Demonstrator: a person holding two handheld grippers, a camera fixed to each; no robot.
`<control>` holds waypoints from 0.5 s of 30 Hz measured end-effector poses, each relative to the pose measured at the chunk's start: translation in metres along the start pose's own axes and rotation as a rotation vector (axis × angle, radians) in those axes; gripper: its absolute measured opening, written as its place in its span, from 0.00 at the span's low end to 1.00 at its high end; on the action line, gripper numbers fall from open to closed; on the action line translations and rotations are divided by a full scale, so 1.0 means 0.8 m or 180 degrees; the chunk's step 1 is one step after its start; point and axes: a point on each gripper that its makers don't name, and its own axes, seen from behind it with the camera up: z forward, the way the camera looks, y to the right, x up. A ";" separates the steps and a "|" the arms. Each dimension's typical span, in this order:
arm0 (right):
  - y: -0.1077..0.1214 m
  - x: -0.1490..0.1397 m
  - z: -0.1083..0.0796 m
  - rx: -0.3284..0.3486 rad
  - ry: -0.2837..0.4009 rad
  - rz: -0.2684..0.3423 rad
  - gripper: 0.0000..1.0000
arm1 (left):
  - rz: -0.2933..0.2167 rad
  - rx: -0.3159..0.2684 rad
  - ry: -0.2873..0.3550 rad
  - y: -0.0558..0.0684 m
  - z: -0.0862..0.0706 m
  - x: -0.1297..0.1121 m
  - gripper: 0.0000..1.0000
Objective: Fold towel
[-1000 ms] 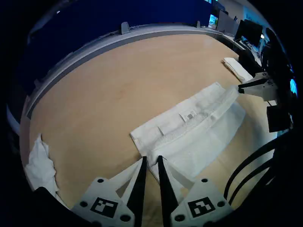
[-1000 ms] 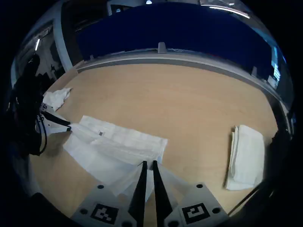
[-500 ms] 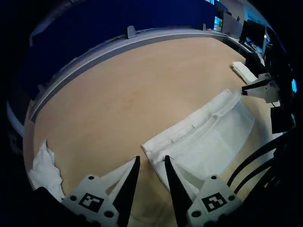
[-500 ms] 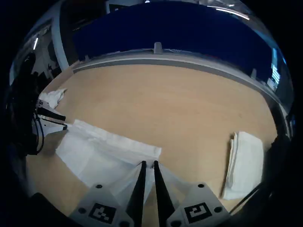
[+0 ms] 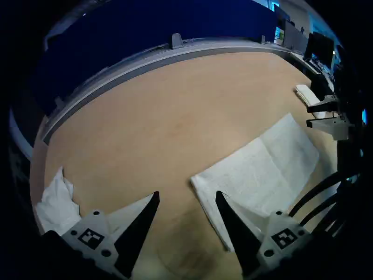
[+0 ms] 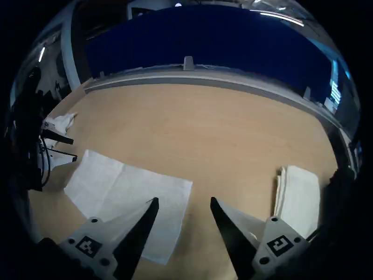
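A white towel [image 5: 261, 170] lies flat on the wooden table [image 5: 163, 116], folded over once into a rectangle. In the left gripper view my left gripper [image 5: 185, 204] stands open just in front of the towel's near corner, holding nothing. The right gripper [image 5: 326, 116] shows at the far right beyond the towel, its fingers apart. In the right gripper view the towel [image 6: 126, 191] lies to the left, and my right gripper [image 6: 183, 211] is open beside its right edge. The left gripper [image 6: 58, 147] appears open at the towel's far left end.
A folded white towel [image 6: 298, 198] lies at the right of the table, also seen small as a folded towel [image 5: 310, 95]. A crumpled white cloth [image 5: 56, 205] sits at the left edge, the same crumpled cloth [image 6: 63, 122] near the left gripper. A grey rail and blue partition [image 6: 210, 42] border the table's far side.
Both grippers opened and let go of the towel's edge. The towel, lifted and draped a second ago, now lies flat in a folded rectangle. Both grippers drew back slightly.
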 end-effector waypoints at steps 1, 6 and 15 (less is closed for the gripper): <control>0.000 0.000 0.000 -0.0003 0.0003 0.0007 0.90 | -0.0030 0.0010 0.0015 -0.002 -0.001 0.001 0.94; 0.000 0.001 -0.001 -0.0003 0.0015 0.0047 0.96 | -0.0095 0.0017 0.0057 -0.006 -0.004 0.002 0.94; -0.001 0.002 -0.008 -0.0013 0.0041 0.0022 0.96 | -0.0061 0.0064 0.0095 -0.007 -0.012 -0.002 0.94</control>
